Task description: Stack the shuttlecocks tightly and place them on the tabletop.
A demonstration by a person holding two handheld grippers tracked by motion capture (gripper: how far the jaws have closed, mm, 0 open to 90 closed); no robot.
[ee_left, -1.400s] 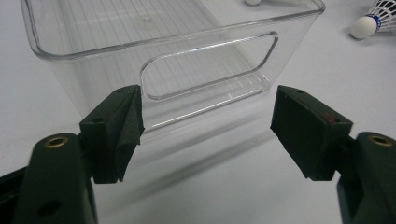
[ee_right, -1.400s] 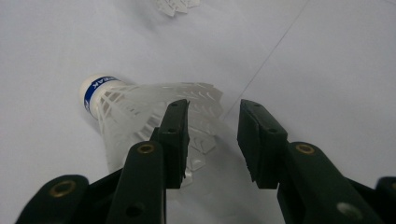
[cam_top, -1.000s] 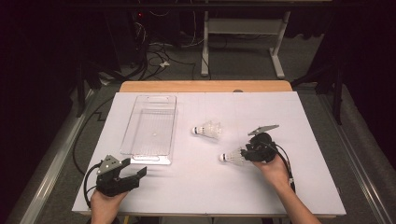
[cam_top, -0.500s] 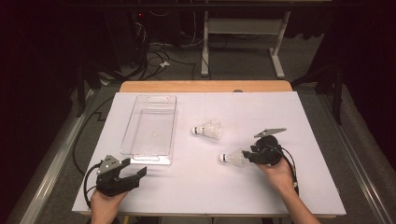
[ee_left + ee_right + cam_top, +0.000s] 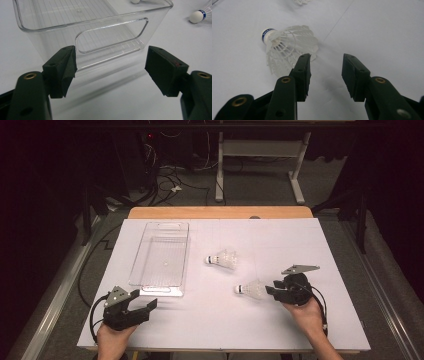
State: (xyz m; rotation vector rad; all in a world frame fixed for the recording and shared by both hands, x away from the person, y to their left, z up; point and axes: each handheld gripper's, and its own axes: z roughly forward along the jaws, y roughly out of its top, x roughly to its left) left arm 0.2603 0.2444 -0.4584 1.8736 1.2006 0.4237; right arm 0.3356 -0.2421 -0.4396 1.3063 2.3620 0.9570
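High view: right tool (image 5: 274, 290), jaws spread, sits just beside a shuttlecock (image 5: 251, 290) near the desk's (image 5: 300, 245) front right. Light, probably crushable skirt; grip the cork. Left tool (image 5: 142, 306) is spread too.

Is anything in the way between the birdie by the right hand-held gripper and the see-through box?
Nothing visible blocks it. The near shuttlecock lies just ahead of the open right hand-held gripper, and bare white table runs from it to the clear bin. The second shuttlecock lies farther back, off that path.
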